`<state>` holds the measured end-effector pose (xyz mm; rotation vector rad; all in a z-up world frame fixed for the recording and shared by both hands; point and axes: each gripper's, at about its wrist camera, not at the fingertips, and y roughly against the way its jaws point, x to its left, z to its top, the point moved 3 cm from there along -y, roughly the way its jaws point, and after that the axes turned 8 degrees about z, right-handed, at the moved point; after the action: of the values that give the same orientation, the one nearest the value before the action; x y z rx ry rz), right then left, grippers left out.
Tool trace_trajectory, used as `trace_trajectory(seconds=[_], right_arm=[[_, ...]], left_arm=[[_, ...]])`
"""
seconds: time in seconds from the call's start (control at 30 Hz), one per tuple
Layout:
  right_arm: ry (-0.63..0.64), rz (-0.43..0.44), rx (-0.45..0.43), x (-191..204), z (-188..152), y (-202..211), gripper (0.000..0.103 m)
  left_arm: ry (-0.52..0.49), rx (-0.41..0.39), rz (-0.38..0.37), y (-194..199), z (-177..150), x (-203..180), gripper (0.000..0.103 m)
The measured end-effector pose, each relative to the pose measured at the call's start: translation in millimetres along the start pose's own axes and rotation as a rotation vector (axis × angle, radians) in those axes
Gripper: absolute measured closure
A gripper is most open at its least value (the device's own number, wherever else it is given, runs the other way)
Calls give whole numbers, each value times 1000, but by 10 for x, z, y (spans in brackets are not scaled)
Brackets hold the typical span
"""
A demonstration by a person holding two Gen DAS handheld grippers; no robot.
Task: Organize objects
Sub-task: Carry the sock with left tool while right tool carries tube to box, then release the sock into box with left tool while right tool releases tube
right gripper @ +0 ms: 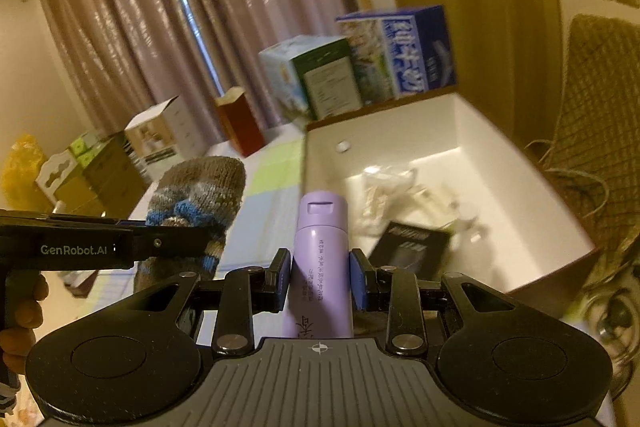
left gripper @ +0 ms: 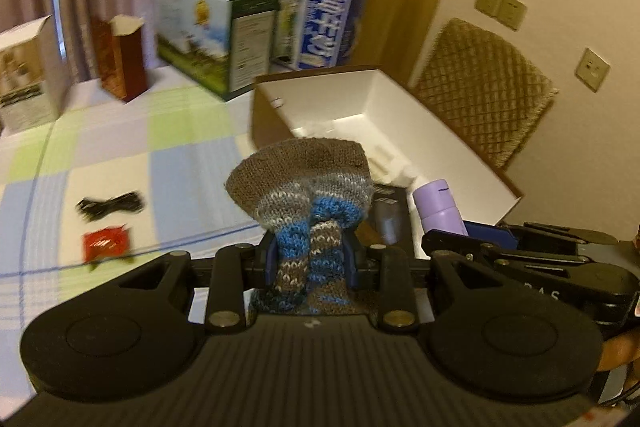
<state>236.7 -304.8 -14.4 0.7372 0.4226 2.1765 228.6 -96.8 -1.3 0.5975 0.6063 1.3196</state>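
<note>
My left gripper (left gripper: 310, 259) is shut on a knitted brown, grey and blue sock (left gripper: 304, 187), held above the table just in front of the open white box (left gripper: 372, 99). My right gripper (right gripper: 320, 275) is shut on a purple bottle (right gripper: 320, 259), held upright beside the box's near left wall (right gripper: 460, 123). The sock (right gripper: 200, 191) and the left gripper body show at the left of the right wrist view. The purple bottle (left gripper: 438, 205) and the right gripper show at the right of the left wrist view. The box holds a black packet (right gripper: 412, 247) and white items (right gripper: 384, 187).
On the checked tablecloth (left gripper: 120, 155) lie a black cable bundle (left gripper: 110, 205) and a red packet (left gripper: 106, 241). Cartons stand along the back: a blue one (left gripper: 328, 23), a green-white one (left gripper: 216, 31), a dark red one (left gripper: 122, 59), a white one (left gripper: 28, 75). A woven chair (left gripper: 484, 87) stands right.
</note>
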Motion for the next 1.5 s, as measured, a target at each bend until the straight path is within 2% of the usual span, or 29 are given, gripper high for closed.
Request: trace_trajectory(seconds=[0.23,0.37,0.8,1.03,1.27,1.5], right_arm=[[59,-29,-17,-440,337,7,74],[98,-39,-8,-683,507,-99,74],[179,-69,104,-1383,872,-858,74],[254,-82,165,-1552,956,-1244,74],[300,-93,192,-1601,979,-1457,74],[316,-105,198,-1629,1009,-1562,74]], left_arm=[[-22,-23,-26,-263,280,-447,77],[-22,-27,-16,-450,451,-611,77],[-25,26,58,-1313,926,-760,77],[-27,68,115,-1738,1089,-720,76],[-51,109,153,-2064,1146,-682,76],[-56,142,160,-2264,1117,-653,67]])
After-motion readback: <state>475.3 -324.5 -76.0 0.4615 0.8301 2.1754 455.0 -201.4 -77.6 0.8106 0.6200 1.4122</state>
